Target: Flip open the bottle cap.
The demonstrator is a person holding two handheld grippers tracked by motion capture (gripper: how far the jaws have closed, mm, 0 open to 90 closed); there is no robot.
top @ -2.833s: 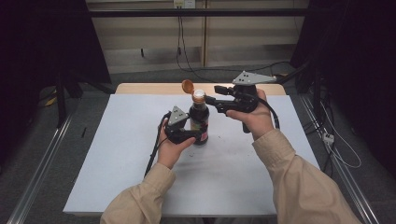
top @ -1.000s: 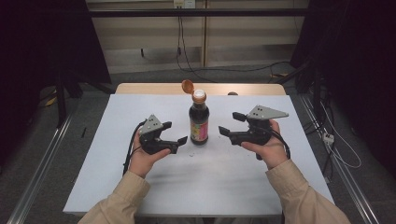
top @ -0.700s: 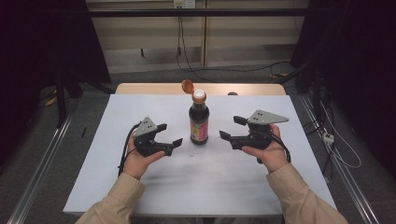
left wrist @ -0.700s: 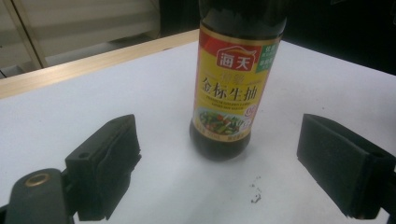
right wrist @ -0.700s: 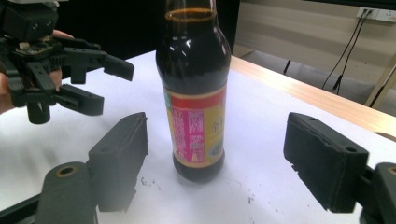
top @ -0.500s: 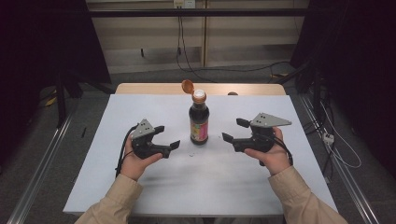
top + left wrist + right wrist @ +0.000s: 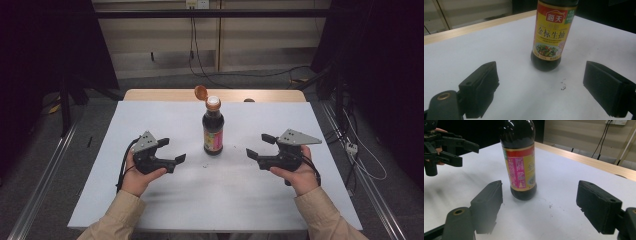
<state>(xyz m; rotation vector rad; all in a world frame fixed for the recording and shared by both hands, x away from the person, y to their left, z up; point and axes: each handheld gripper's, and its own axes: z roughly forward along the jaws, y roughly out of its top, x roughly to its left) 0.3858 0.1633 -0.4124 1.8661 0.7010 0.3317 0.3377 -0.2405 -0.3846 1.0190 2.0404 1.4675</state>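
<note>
In the high view, a soy sauce bottle stands upright at the middle of the white tabletop, its orange flip cap hinged open to the bottle's left. The left gripper hangs left of the bottle, jaws spread and holding nothing; the right gripper hangs right of the bottle, jaws likewise spread and holding nothing. Both are apart from the bottle.

In the left gripper view, the bottle's yellow label faces the camera, the bottle beyond the two wide-apart jaws.

In the right gripper view, the bottle stands just beyond the left-hand jaw, with the other gripper far left of the bottle.
</note>
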